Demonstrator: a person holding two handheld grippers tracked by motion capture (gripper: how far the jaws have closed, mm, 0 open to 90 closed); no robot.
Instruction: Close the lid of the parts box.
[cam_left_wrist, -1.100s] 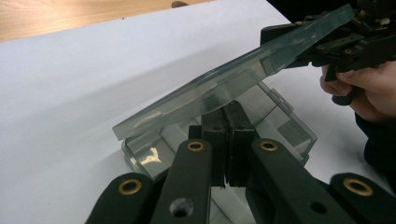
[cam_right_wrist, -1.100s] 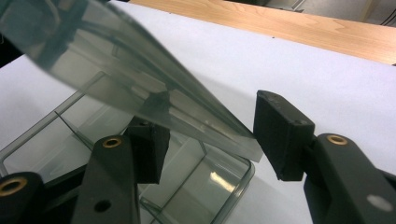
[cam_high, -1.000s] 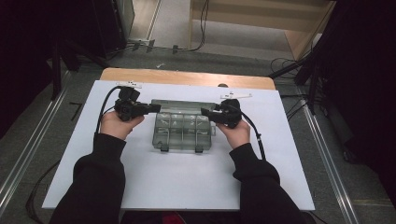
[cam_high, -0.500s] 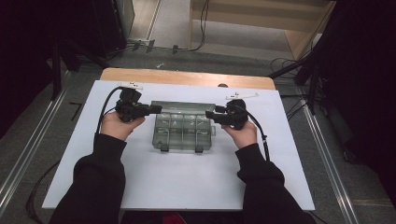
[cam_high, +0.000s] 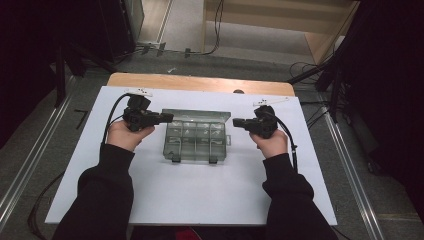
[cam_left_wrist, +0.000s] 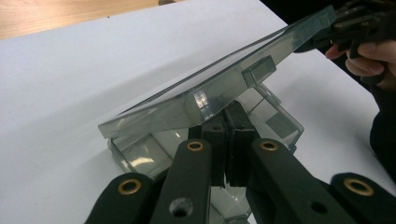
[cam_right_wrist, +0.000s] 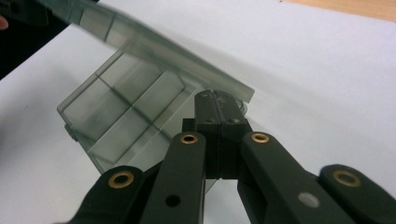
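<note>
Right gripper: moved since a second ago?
Yes. In the high view the right gripper has drawn rightward off the clear compartment box, which stayed put on the white table; its jaws have just closed, with nothing between them.

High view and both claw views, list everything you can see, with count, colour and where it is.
compartment box: one, clear smoky grey, middle of the board, dividers inside
lid: one, same grey, raised at a slant over the box
board: one, white, covering the table
table: one, light wood, strip showing along the far edge
cables: several, black, floor beyond the table
left claw: one, black, shut, at the box's left end
right claw: one, black, shut, at its right end
sleeves: two, black
</note>
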